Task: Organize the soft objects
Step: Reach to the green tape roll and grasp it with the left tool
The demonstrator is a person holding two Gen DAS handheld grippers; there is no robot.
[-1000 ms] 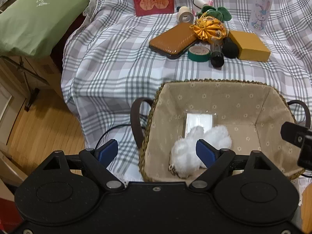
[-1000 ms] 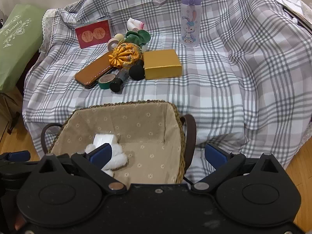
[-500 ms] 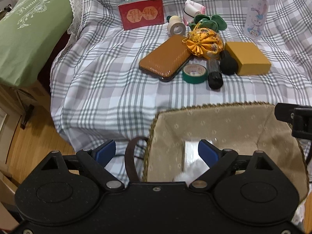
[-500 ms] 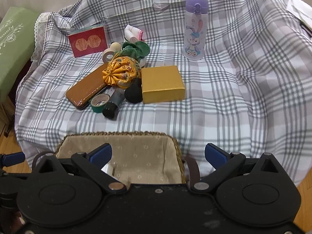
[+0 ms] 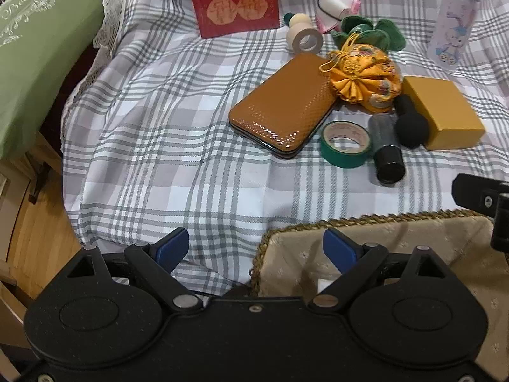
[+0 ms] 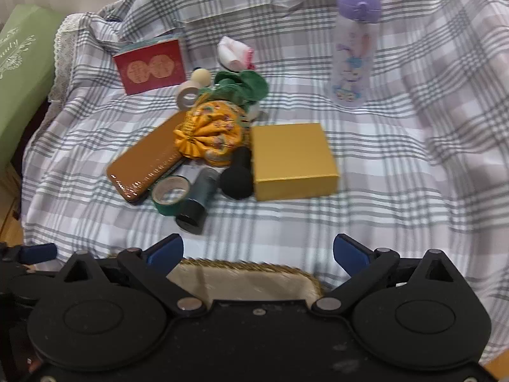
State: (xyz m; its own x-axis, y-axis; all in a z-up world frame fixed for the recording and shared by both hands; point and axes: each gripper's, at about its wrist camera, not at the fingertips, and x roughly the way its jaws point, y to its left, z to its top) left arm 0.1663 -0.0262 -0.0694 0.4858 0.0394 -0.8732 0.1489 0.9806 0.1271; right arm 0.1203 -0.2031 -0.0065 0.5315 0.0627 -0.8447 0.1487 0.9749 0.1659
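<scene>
A cloth-lined wicker basket (image 5: 359, 222) sits at the near edge of the plaid-covered surface; its rim also shows in the right wrist view (image 6: 248, 265). A yellow fabric pouch (image 5: 366, 78) (image 6: 210, 133), a green soft item (image 5: 375, 33) (image 6: 245, 84) and a pink-white cloth roll (image 5: 334, 4) (image 6: 233, 52) lie in the pile farther back. My left gripper (image 5: 256, 250) is open and empty over the basket's left rim. My right gripper (image 6: 257, 253) is open and empty above the basket's far rim.
An orange case (image 5: 283, 111), green tape roll (image 5: 345, 143), beige tape roll (image 5: 305, 39), dark cylinder (image 5: 386, 149), black round brush (image 5: 410, 125), yellow box (image 6: 292, 159), red envelope (image 5: 235, 6) and purple-capped bottle (image 6: 354, 47) lie on the cloth. A green cushion (image 5: 35, 47) is at left.
Both grippers have lifted and tipped up away from the basket. The white fluffy item inside it has dropped out of view, and the pile on the cloth looms larger.
</scene>
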